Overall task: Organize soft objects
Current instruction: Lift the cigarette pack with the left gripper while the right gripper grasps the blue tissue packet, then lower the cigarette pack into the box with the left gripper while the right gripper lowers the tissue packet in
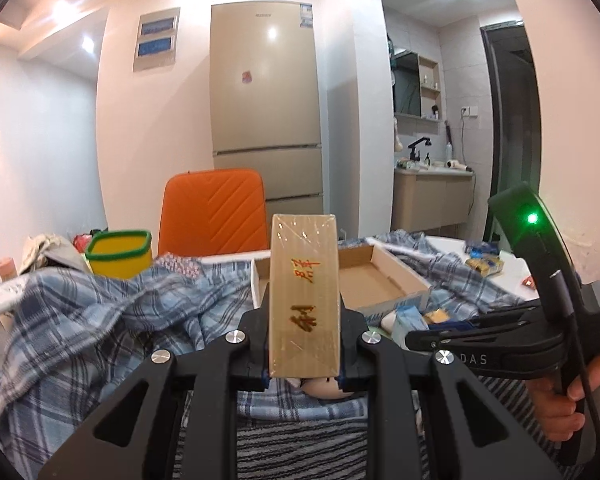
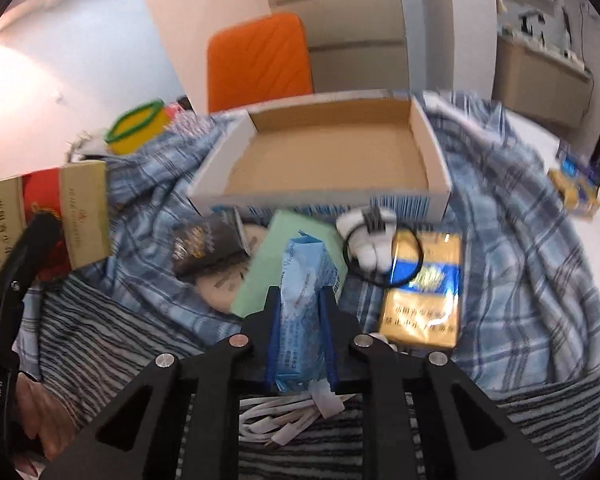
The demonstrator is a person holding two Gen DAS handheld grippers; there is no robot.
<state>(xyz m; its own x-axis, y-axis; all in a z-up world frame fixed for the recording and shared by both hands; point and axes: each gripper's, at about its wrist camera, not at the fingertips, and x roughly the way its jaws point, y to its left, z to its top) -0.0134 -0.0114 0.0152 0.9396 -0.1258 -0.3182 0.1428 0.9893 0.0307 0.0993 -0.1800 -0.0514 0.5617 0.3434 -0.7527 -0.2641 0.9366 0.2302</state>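
Observation:
My left gripper [image 1: 304,320] is shut on a tan cigarette pack [image 1: 304,292] with red and gold characters, held upright above the plaid cloth; the pack also shows in the right wrist view [image 2: 44,220]. My right gripper [image 2: 300,312] is shut on a light blue tissue pack [image 2: 304,300], held low over the cloth. The right gripper shows in the left wrist view [image 1: 500,332]. An open cardboard tray [image 2: 324,160] lies just beyond both, empty inside; it also shows in the left wrist view [image 1: 380,276].
On the blue plaid cloth [image 2: 520,208] lie a green card [image 2: 276,256], a gold and blue cigarette pack [image 2: 424,292], a small white plush with a black ring [image 2: 368,240], a dark pouch [image 2: 204,244] and white cables [image 2: 284,420]. A yellow cup [image 1: 118,252] and an orange chair [image 1: 216,212] stand behind.

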